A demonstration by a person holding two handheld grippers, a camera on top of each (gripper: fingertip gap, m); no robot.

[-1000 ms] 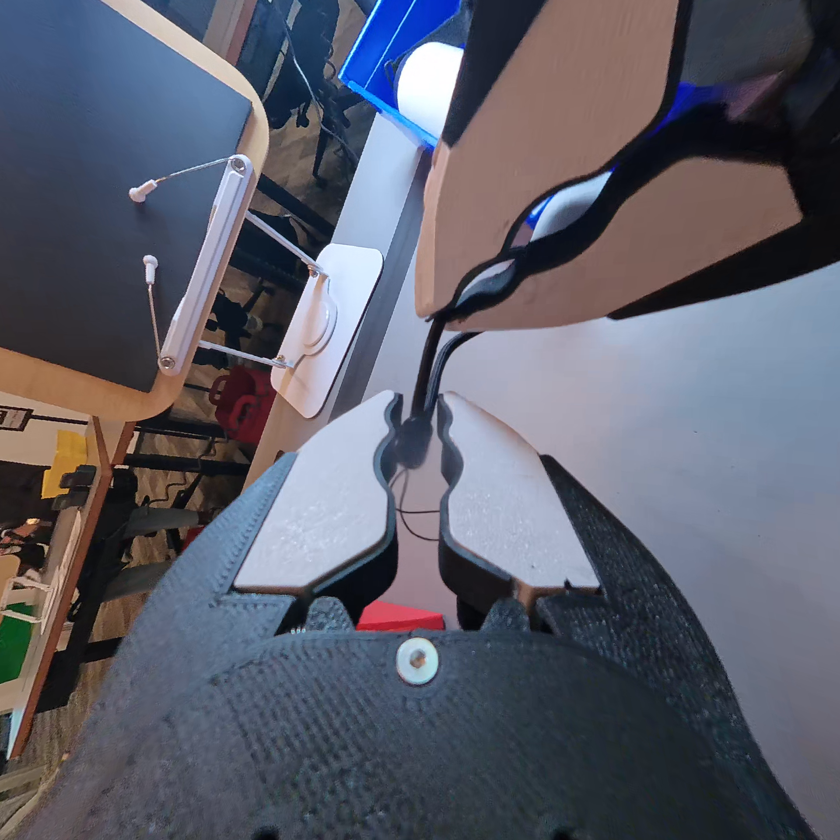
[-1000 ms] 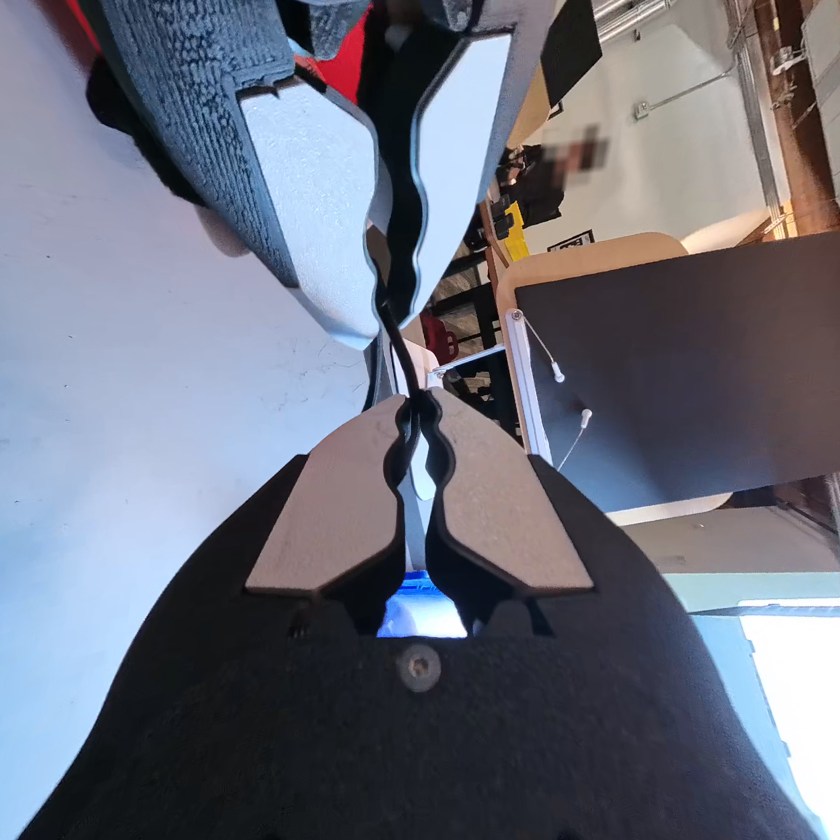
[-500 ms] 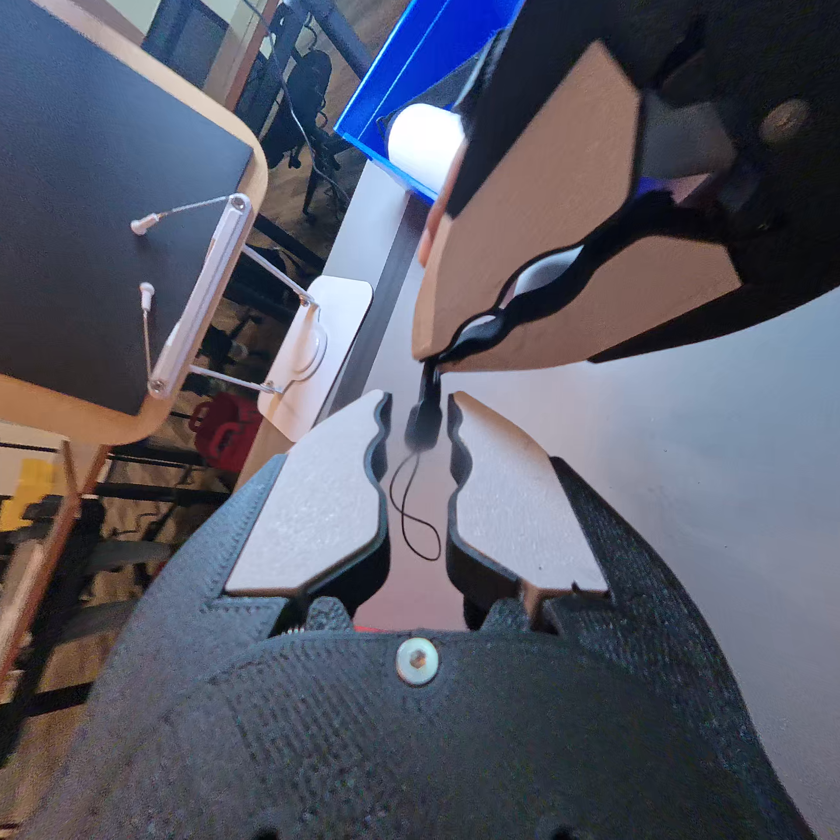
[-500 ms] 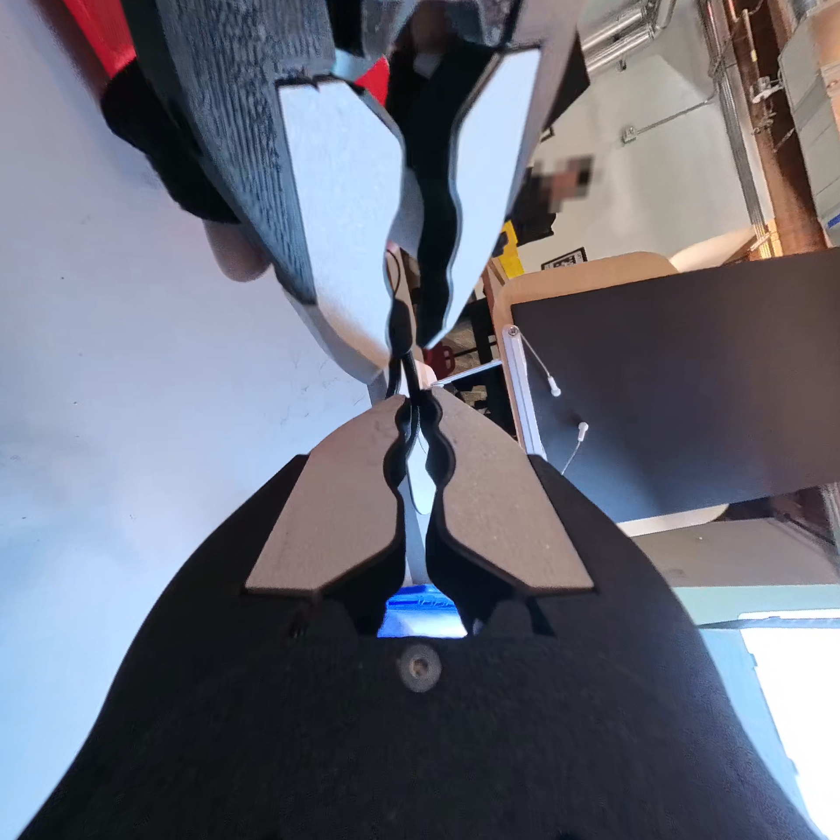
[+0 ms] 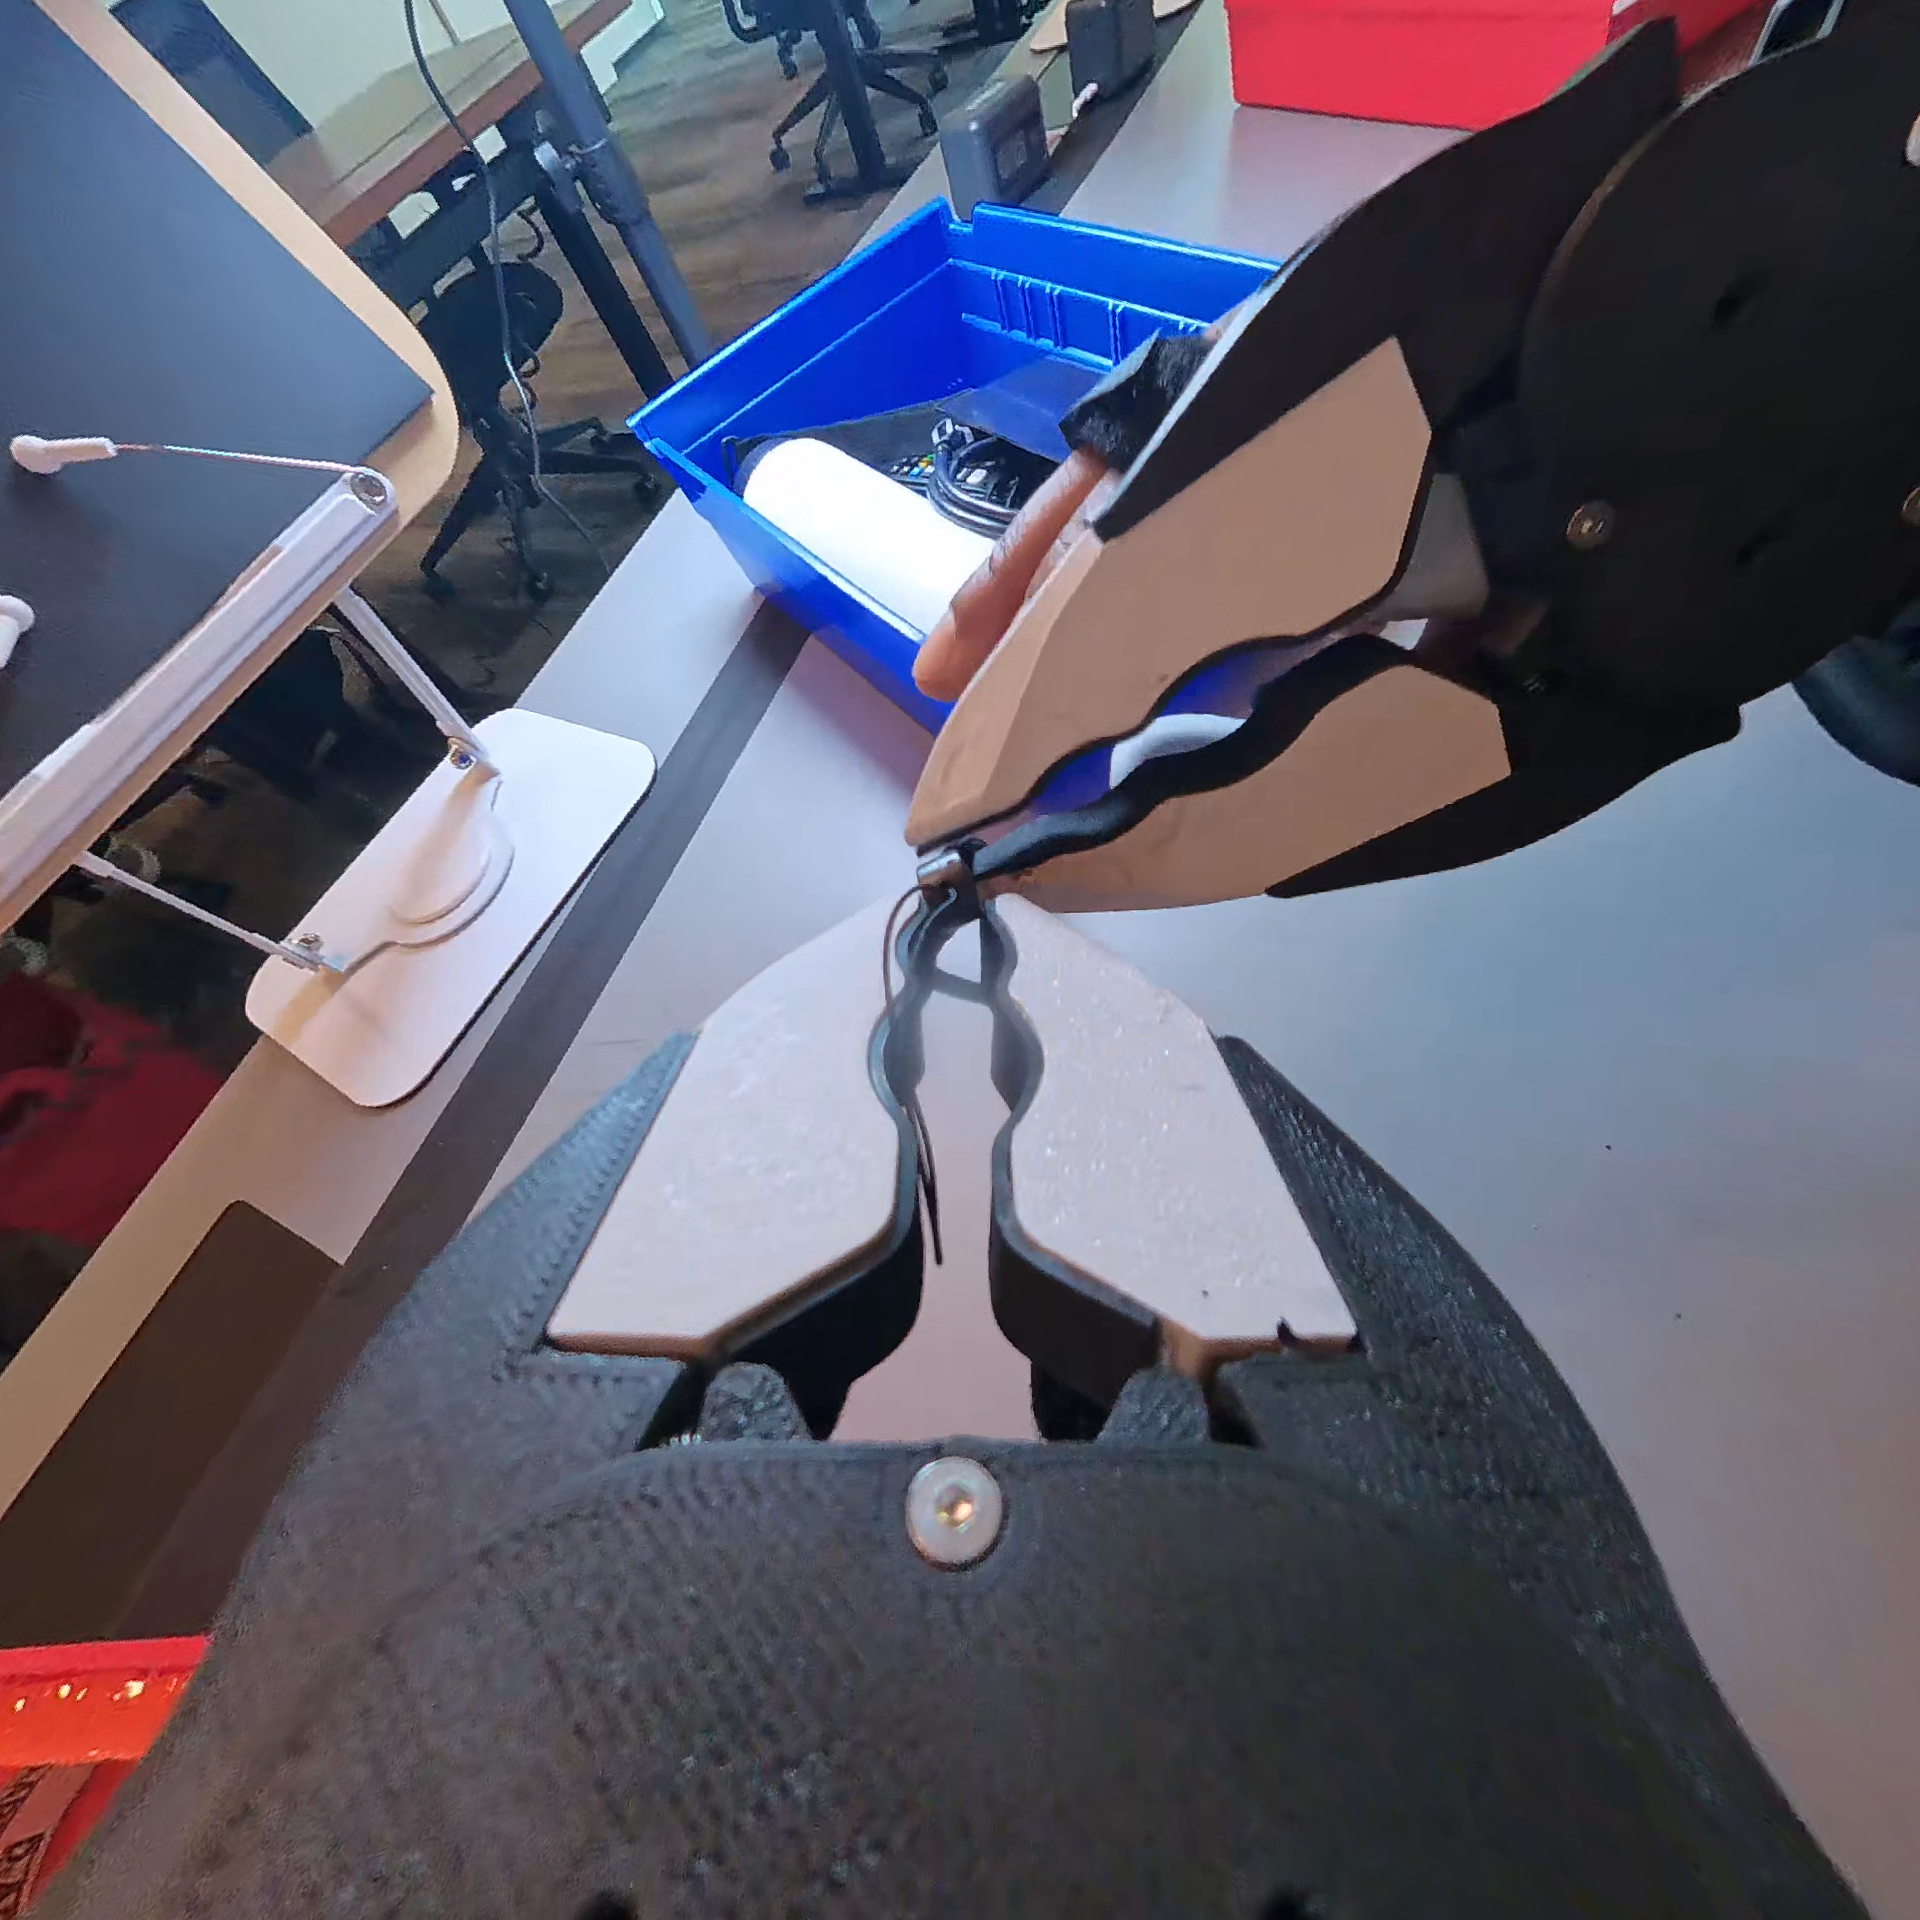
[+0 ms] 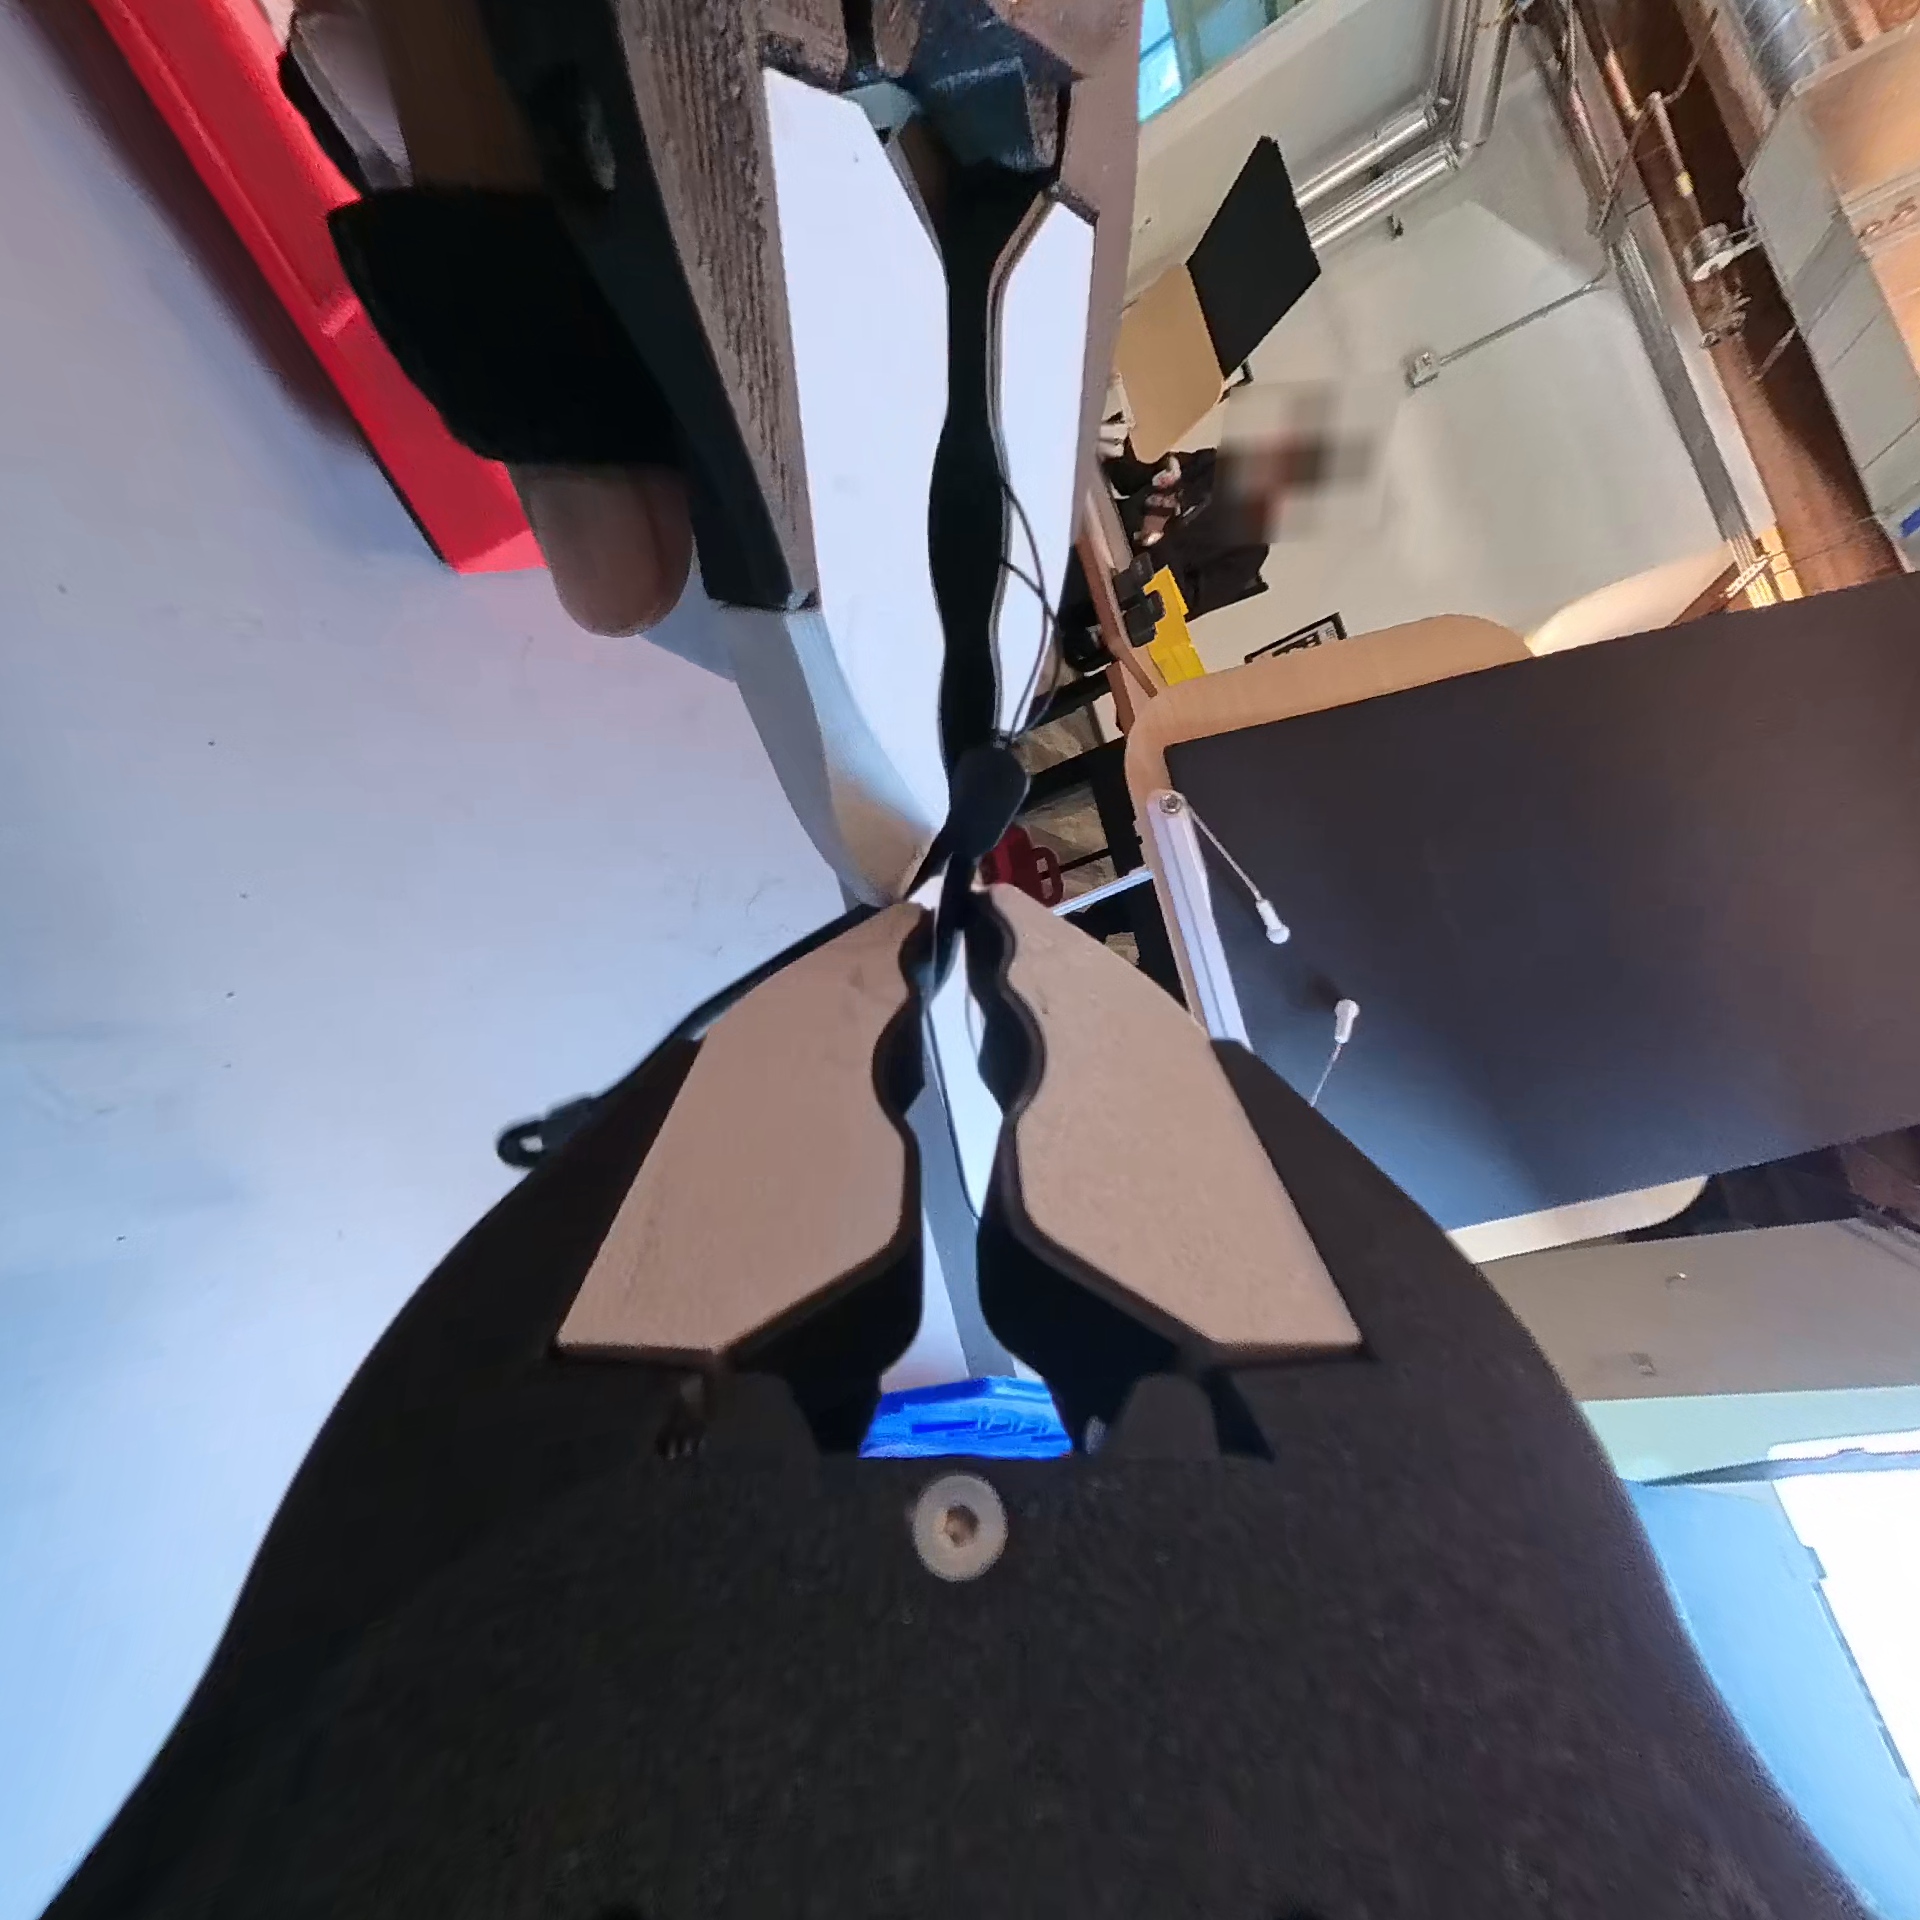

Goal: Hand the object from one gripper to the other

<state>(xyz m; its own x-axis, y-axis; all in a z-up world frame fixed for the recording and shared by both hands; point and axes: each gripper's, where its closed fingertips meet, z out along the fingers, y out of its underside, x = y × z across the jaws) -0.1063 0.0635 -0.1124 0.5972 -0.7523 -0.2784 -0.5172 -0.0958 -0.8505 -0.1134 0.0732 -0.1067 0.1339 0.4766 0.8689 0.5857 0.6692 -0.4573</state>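
The object is a thin black cord [image 5: 940, 868] with a bead [image 6: 982, 790] and a fine loop. My right gripper [image 6: 948, 920] is shut on the cord's thick end. In the left wrist view it comes in from the upper right [image 5: 935, 847], tip to tip with my left gripper [image 5: 958, 920]. The cord runs down between the left fingers, whose jaws stand narrow around it, and its thin tail hangs inside the gap. In the right wrist view the left gripper [image 6: 966, 821] reaches down from the top, with the bead at its fingertips. Both are held above the grey table [image 5: 1558, 1143].
A blue bin [image 5: 831, 343] with a white roll [image 5: 862, 520] and dark items stands behind the grippers. A red box [image 5: 1403, 52] is at the far edge, another red bin [image 5: 83, 1704] at the lower left. A white stand base [image 5: 447, 914] sits at the table's left edge beside a black-topped desk [image 5: 156, 312]. The grippers are tip to tip, or close to it.
The left jaws, shut on the bead a second ago, opened half a second ago and have narrowed again to the earlier width. Both grippers have swung round together. The right stays shut.
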